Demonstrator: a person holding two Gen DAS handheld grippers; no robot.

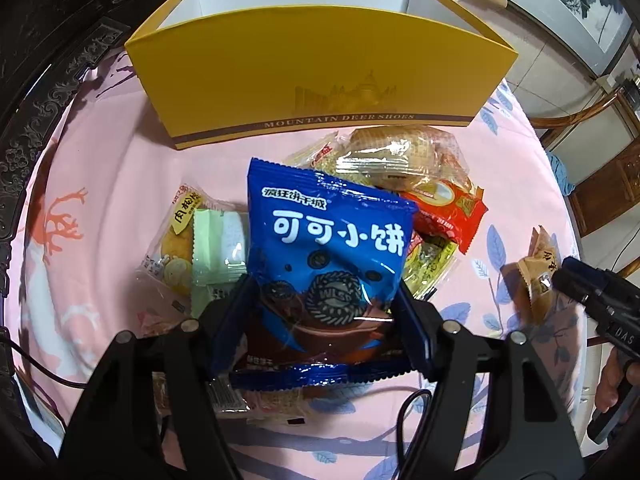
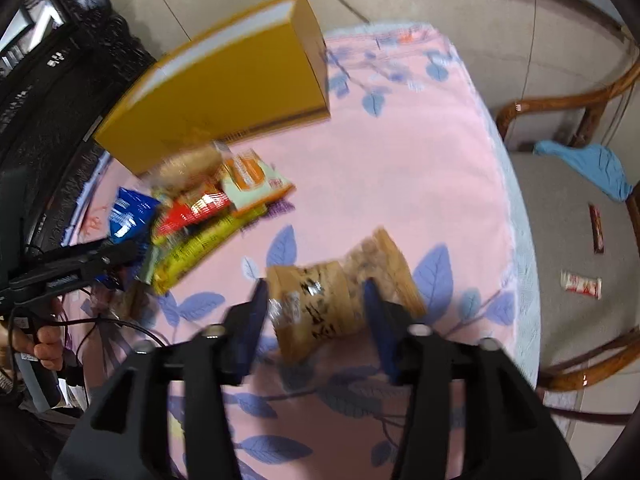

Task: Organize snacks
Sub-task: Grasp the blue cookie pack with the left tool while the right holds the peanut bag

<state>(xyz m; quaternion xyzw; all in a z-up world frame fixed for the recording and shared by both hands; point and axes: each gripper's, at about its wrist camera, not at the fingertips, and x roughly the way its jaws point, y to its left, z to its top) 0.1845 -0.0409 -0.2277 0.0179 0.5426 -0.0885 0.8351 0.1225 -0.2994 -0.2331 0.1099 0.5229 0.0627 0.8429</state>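
Left wrist view: left gripper (image 1: 324, 300) clamps the blue cookie bag (image 1: 326, 256), yellow box (image 1: 320, 80) at twelve o'clock. Right gripper (image 2: 316, 304) straddles the brown snack packet (image 2: 320, 304), grip unclear.

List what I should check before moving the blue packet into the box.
1. Left gripper pads on both sides of the blue packet: ok.
2. Box open on top: ok.
3. Room inside the box: cannot tell, its front wall hides the bottom.
4. Right gripper hold on the brown packet: cannot tell, the picture is blurred.
5. Grippers apart from each other: ok.
6. All snacks on the table: not ok, a stray packet lies beside it.
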